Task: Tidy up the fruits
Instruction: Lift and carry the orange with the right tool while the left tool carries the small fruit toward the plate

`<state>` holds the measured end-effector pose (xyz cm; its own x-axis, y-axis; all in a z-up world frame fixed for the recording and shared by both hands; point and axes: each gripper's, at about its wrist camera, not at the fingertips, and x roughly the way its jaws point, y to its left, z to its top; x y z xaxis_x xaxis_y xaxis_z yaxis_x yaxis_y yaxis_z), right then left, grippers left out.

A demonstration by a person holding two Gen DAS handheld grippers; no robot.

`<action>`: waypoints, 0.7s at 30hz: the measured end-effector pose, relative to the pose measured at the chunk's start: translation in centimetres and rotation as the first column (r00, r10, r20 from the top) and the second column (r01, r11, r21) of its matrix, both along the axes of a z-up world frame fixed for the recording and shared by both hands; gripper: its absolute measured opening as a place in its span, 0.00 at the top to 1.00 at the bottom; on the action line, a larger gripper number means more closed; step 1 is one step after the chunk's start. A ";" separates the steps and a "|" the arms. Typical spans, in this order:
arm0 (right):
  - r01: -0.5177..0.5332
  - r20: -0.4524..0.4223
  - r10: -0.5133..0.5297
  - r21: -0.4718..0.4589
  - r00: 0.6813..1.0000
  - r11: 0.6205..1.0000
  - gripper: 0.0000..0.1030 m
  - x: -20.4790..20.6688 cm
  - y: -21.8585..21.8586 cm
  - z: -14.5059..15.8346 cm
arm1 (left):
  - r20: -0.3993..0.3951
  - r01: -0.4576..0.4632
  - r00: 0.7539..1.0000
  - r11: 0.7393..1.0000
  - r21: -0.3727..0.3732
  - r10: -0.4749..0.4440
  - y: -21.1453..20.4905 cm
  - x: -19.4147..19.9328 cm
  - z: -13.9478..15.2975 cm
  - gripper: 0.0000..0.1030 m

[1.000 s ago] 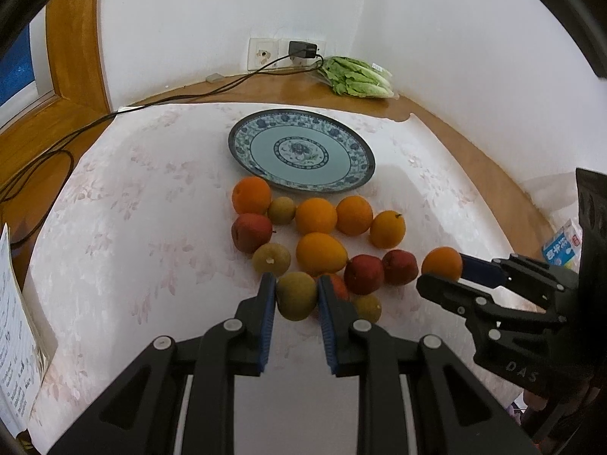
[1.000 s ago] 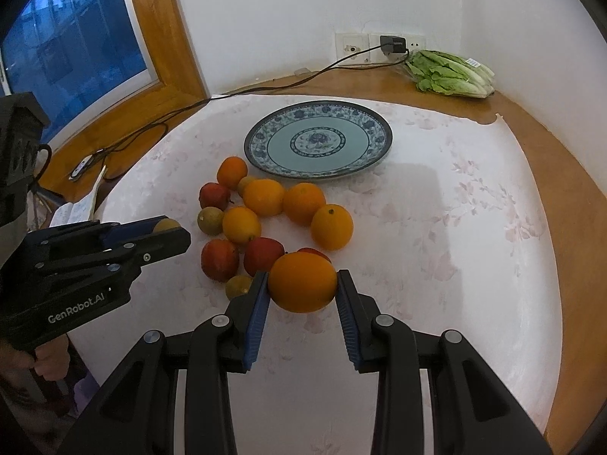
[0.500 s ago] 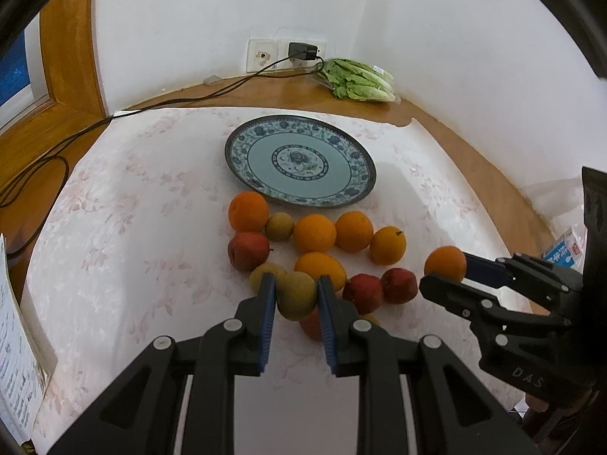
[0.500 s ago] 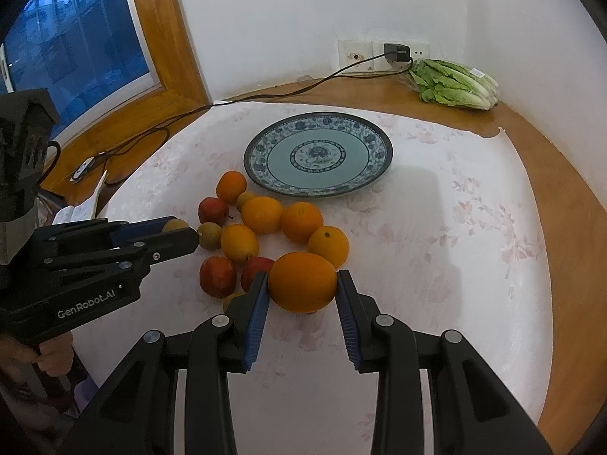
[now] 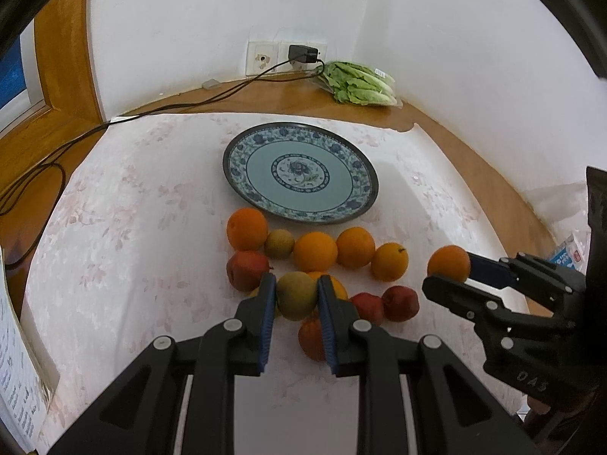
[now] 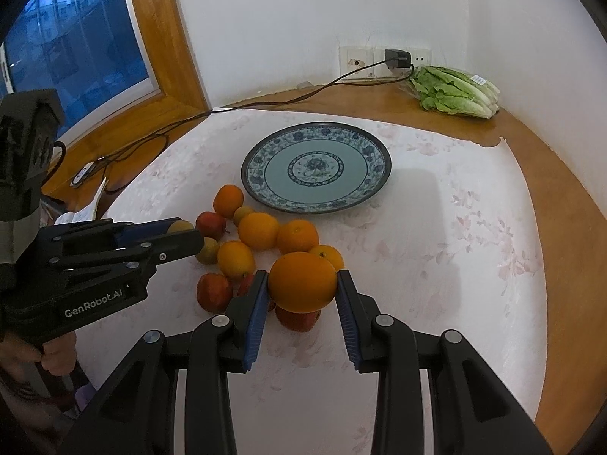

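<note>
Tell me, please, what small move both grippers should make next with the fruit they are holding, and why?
Probably carry both forward to the plate. The left gripper is shut on a greenish pear and the right gripper on an orange; the plate, just beyond the loose fruit pile, holds nothing yet.

Items are counted as follows: one blue patterned plate [image 5: 343, 153]; six oranges [image 5: 315, 252]; four red apples [image 5: 246, 270]; at least three green-brown pears [image 5: 279, 243], with any others possibly hidden behind nearer fruit; one bag of lettuce [image 5: 360, 83]; one plugged-in charger [image 5: 301, 53].
</note>
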<state>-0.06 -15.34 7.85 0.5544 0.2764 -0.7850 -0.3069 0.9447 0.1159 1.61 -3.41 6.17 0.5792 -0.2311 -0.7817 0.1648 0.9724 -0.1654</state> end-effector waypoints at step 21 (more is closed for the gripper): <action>-0.005 0.030 0.005 -0.009 1.000 1.000 0.65 3.4 -0.2 1.0 | 0.016 -0.003 1.000 1.000 0.009 0.003 -0.7 3.9 0.9 0.78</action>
